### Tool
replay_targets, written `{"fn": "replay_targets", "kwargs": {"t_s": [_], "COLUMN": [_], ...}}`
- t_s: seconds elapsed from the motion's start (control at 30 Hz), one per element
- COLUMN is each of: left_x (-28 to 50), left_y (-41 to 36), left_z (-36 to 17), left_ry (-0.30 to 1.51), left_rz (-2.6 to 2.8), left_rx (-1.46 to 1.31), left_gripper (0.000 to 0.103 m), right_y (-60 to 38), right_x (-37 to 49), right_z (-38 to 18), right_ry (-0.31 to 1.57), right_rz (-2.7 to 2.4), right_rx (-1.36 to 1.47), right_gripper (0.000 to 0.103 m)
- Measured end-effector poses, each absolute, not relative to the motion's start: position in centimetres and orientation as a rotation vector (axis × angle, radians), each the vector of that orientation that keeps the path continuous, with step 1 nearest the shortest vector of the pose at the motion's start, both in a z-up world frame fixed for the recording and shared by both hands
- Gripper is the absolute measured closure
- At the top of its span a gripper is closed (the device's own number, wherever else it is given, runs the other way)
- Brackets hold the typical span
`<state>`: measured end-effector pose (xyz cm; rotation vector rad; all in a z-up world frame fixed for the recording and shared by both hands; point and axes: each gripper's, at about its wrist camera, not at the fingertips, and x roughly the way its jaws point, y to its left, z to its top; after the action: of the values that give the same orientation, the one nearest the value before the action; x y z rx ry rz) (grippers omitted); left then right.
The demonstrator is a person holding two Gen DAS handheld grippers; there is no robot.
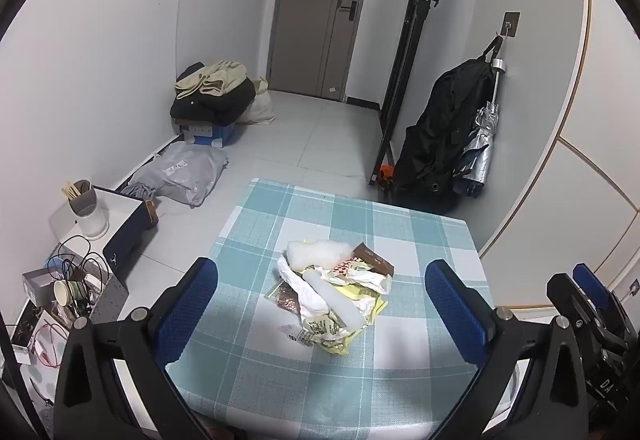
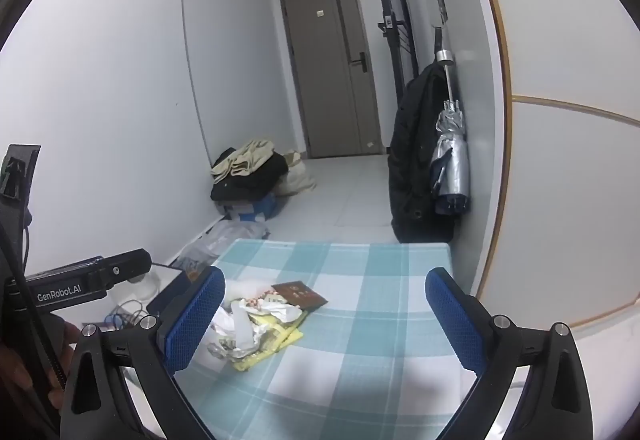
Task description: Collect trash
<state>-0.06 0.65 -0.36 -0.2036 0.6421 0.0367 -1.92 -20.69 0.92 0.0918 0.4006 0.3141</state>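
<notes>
text: "genrobot.ai" | on: left claw body (image 2: pixel 86 286) | text: "da" | on: right claw body (image 1: pixel 606 386)

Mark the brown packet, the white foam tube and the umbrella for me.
brown packet (image 1: pixel 374 260), left wrist view, middle of its top face.
white foam tube (image 1: pixel 334 298), left wrist view, midway along its length.
umbrella (image 2: pixel 452 160), right wrist view, folded silver canopy.

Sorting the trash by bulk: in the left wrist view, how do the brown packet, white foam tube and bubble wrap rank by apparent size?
1. bubble wrap
2. white foam tube, close to it, so unsure
3. brown packet, partly hidden in the pile
</notes>
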Motion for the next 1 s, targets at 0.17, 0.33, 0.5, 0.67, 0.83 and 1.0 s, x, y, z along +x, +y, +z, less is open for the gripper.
{"fn": "replay_targets", "kwargs": {"t_s": [0.17, 0.33, 0.5, 0.67, 0.83, 1.0], "left_x": [0.08, 0.03, -0.03, -0.08, -0.15, -0.03], "left_y": [0.75, 0.81, 0.71, 0.58, 0.62, 0.64], "left_z": [-0.31, -0.34, -0.38, -0.43, -0.49, -0.52], "left_ry": [0.645, 0.644, 0.643, 0.64, 0.644, 0.652], "left_rz": [0.031, 0.029, 0.034, 0.035, 0.037, 0.036], "left_rx": [-0.204, -0.206, -0.207, -0.203, -0.207, -0.213], "left_gripper": [0.001, 0.001, 0.001, 0.001, 0.001, 0.001], "right_y": [-20.72, -20.68, -20.4, -20.81, -21.06, -20.9], "right_x": [-1.95, -1.9, -1.62, -2.0, -2.31, -1.9], "right_z": [0.95, 0.95, 0.66, 1.07, 1.26, 1.0], "right_ry": [0.399, 0.401, 0.401, 0.401, 0.401, 0.407], "right_rz": [0.315, 0.314, 0.314, 0.313, 0.313, 0.311], "right_rx": [0.09, 0.09, 0.092, 0.091, 0.09, 0.093], "right_gripper": [0.002, 0.002, 0.002, 0.002, 0.002, 0.002]}}
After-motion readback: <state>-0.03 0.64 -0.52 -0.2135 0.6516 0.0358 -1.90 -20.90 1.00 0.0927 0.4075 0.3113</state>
